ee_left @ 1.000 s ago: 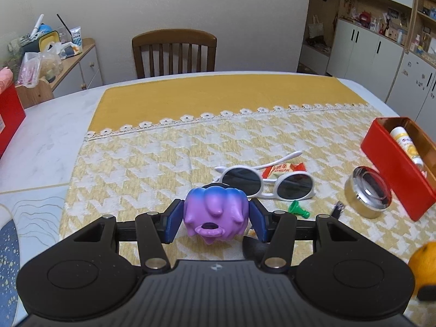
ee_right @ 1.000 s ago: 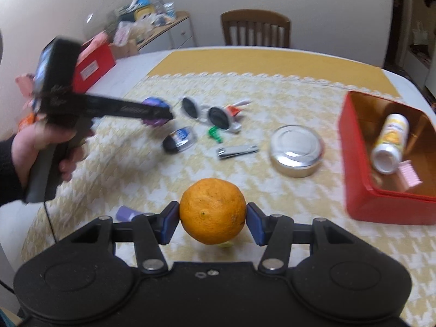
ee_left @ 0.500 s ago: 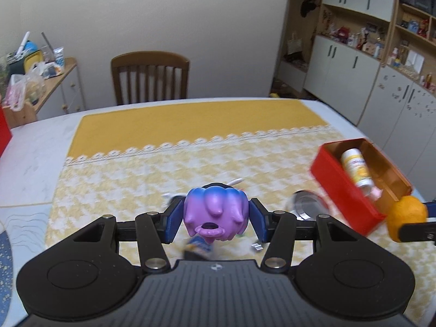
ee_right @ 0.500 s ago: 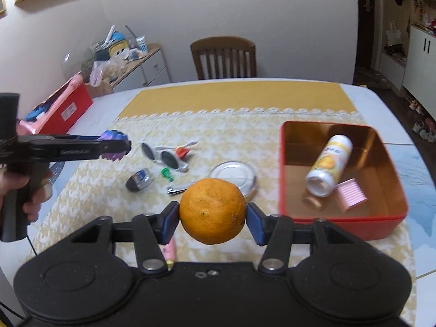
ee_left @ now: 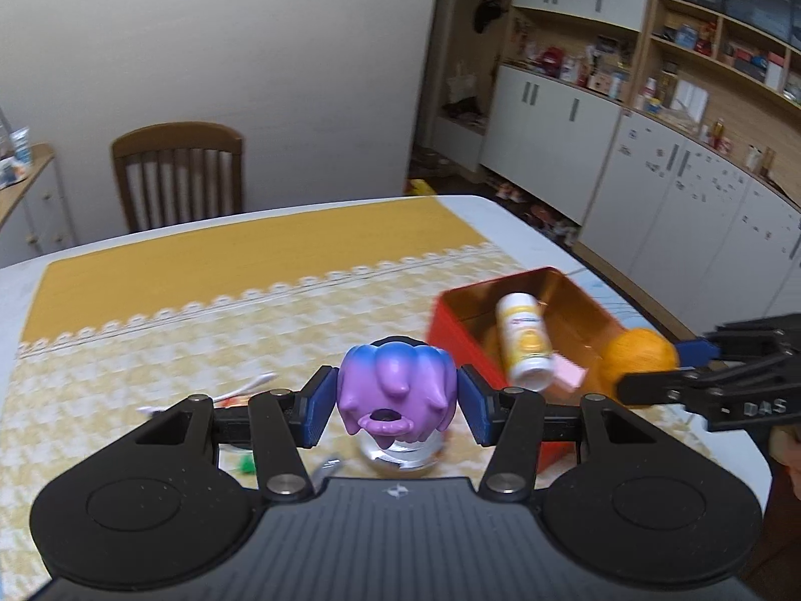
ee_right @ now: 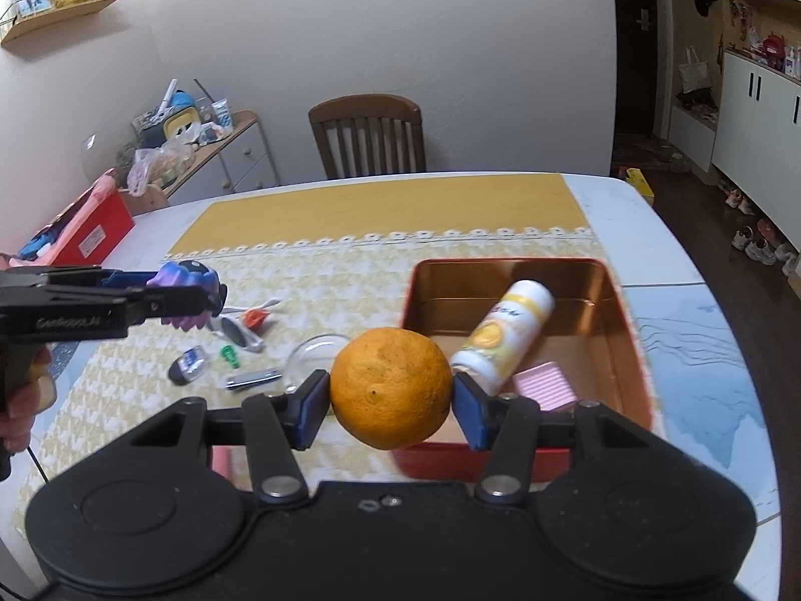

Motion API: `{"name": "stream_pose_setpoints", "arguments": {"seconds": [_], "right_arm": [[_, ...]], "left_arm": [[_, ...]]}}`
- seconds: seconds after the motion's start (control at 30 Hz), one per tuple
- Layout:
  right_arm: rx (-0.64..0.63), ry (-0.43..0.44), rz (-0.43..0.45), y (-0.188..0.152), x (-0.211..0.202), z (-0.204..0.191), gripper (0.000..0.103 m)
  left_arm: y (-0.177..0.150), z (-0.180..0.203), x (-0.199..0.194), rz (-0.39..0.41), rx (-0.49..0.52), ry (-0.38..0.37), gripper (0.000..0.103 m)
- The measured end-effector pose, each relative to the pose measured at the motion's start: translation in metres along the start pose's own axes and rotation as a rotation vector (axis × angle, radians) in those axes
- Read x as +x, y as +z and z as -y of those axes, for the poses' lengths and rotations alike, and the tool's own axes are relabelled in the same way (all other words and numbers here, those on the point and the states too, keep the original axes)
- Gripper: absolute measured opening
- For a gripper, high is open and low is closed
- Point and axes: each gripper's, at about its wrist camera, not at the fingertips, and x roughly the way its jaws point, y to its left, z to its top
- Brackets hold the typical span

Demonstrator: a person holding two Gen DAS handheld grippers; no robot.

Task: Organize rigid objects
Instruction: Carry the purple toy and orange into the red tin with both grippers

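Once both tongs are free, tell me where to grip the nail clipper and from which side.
Take the nail clipper across its narrow width at mid-length, coming straight down from above. It lies flat on the cloth, long and thin, so only its long edges offer opposing faces, and the lid sits close to its right end.

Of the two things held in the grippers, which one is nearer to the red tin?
The orange, held by the right gripper at the red tin. The purple toy in the left gripper is farther.

"DAS" on right tool (ee_left: 651, 360)
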Motion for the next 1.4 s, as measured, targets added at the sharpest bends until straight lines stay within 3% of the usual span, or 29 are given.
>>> {"name": "stream_pose_setpoints", "arguments": {"seconds": [0.47, 0.73, 0.97, 1.4], "right_arm": [[0.017, -0.03, -0.073, 0.007, 0.027, 0.078, 0.053], [-0.084, -0.052, -0.124, 0.022, 0.059, 0.093, 0.053], [-0.155, -0.049, -0.169, 0.032, 0.086, 0.097, 0.053], [-0.174, -0.03, -0.227, 0.041, 0.121, 0.107, 0.053]], "left_arm": [[0.011, 0.083, 0.059, -0.079, 0.039, -0.085, 0.052], [0.012, 0.111, 0.092, -0.147, 0.061, -0.082, 0.052], [0.008, 0.127, 0.116, -0.203, 0.068, -0.067, 0.052], [0.005, 0.13, 0.147, -0.258, 0.062, -0.035, 0.052]]}}
